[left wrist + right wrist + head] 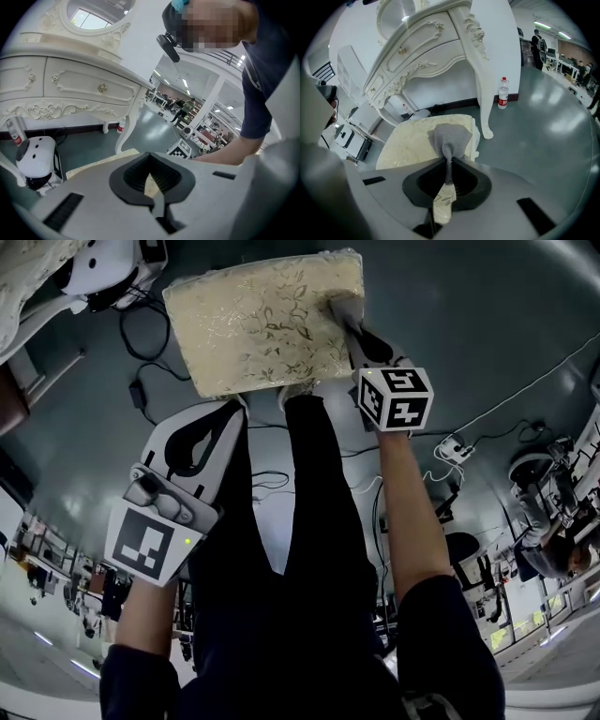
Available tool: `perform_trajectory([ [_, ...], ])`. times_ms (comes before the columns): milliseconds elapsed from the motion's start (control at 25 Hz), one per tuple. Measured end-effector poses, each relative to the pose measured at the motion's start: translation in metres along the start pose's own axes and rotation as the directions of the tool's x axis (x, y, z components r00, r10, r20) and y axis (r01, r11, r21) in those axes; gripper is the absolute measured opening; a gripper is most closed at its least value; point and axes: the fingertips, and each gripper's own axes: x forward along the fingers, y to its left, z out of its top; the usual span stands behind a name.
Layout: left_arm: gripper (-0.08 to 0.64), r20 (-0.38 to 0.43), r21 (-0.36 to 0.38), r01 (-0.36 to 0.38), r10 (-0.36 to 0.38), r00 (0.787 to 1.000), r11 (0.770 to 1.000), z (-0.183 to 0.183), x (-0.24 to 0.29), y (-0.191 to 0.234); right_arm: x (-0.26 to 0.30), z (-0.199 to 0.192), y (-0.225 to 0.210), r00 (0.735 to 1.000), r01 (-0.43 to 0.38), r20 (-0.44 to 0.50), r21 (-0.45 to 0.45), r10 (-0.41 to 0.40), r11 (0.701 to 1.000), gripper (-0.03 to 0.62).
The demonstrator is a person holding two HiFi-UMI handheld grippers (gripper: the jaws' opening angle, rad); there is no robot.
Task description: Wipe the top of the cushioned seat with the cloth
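Observation:
The cushioned seat [267, 322] is cream with a leafy pattern and lies at the top of the head view. A grey cloth [345, 307] rests on its right part, and my right gripper [352, 326] is shut on the cloth's gathered end. In the right gripper view the cloth [451, 135] spreads over the seat [410, 145] just past the right gripper [449, 161]. My left gripper [228, 418] hangs shut and empty just short of the seat's near edge. The left gripper view shows the left gripper [150, 159] with a strip of seat [101, 164] beyond it.
An ornate white dressing table [426, 51] stands behind the seat, with its leg [485, 93] close to the seat's right corner. A water bottle [503, 93] stands by the wall. A white device [103, 263] and cables [141, 343] lie left of the seat. A power strip [453, 448] lies at the right.

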Motion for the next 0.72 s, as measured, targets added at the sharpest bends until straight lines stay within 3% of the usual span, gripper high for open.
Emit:
perform_trajectory([
  [360, 0.008, 0.004, 0.008, 0.01, -0.01, 1.0, 1.0, 0.003, -0.004, -0.006, -0.015, 0.001, -0.01, 0.999, 0.028, 0.017, 0.007, -0.028, 1.0, 0.041],
  [720, 0.008, 0.033, -0.009, 0.001, -0.001, 0.999, 1.0, -0.015, -0.053, 0.026, -0.004, 0.007, 0.076, 0.999, -0.035, 0.034, -0.052, 0.037, 0.998, 0.041],
])
